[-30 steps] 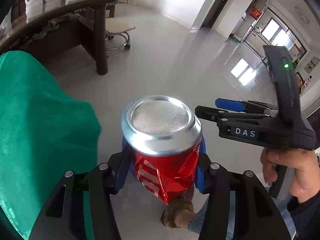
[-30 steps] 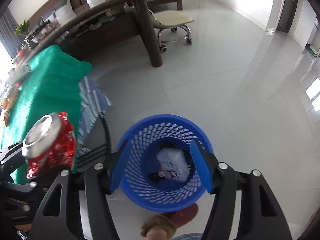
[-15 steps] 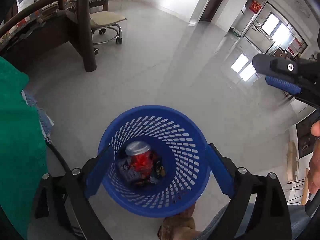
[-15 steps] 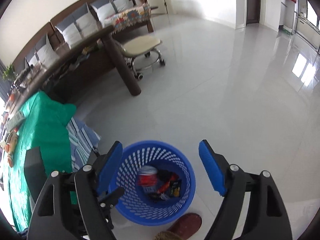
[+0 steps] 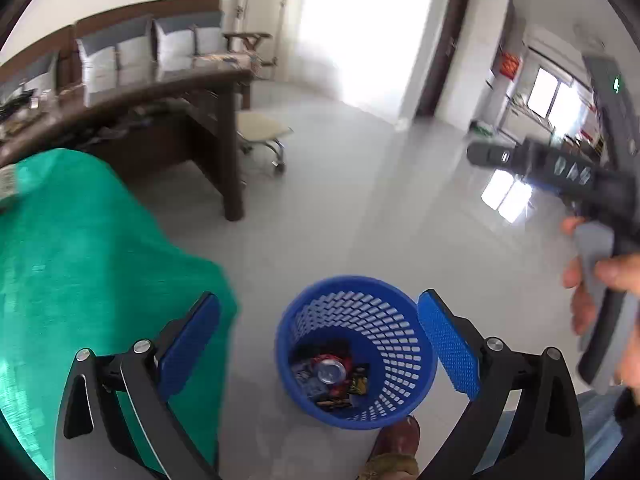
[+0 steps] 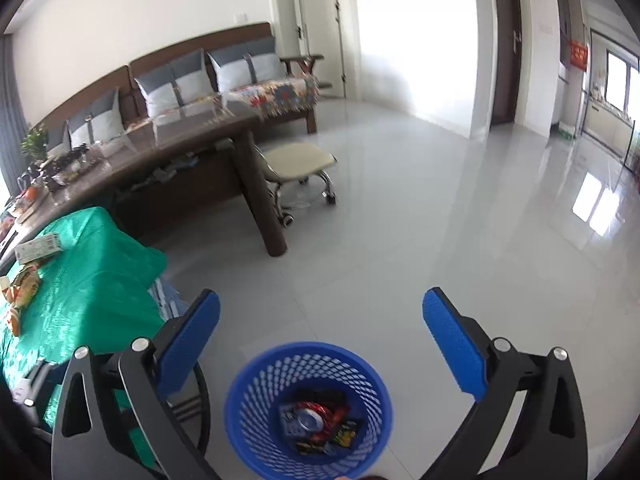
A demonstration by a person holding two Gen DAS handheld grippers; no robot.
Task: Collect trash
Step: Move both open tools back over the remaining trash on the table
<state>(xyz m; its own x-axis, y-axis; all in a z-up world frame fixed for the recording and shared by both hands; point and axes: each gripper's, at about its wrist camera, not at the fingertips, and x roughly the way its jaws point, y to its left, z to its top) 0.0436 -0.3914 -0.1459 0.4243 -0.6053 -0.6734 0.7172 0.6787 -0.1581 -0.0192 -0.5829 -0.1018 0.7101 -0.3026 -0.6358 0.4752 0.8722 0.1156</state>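
Observation:
A blue mesh basket [image 5: 384, 316] stands on the grey floor below me. The crushed red can [image 5: 330, 370] lies in it, silver top up, among dark wrappers. It also shows in the right wrist view [image 6: 310, 418], inside the basket [image 6: 256, 380]. My left gripper [image 5: 320, 344] is open and empty, well above the basket. My right gripper [image 6: 322, 344] is open and empty, also above it; its body [image 5: 560, 172] shows at the right of the left wrist view, held in a hand. More wrappers [image 6: 24, 280] and a small carton [image 6: 38, 246] lie on the green tablecloth.
A table with a green cloth [image 5: 80, 248] stands to the left, close to the basket. Behind it are a dark wooden desk [image 6: 192, 160], a wheeled stool [image 6: 298, 162] and a sofa with cushions [image 6: 192, 76]. My shoe [image 5: 396, 440] is beside the basket.
My left gripper opened and the red can dropped into the basket. Both grippers have since risen and tilted up, so the basket looks smaller and lower.

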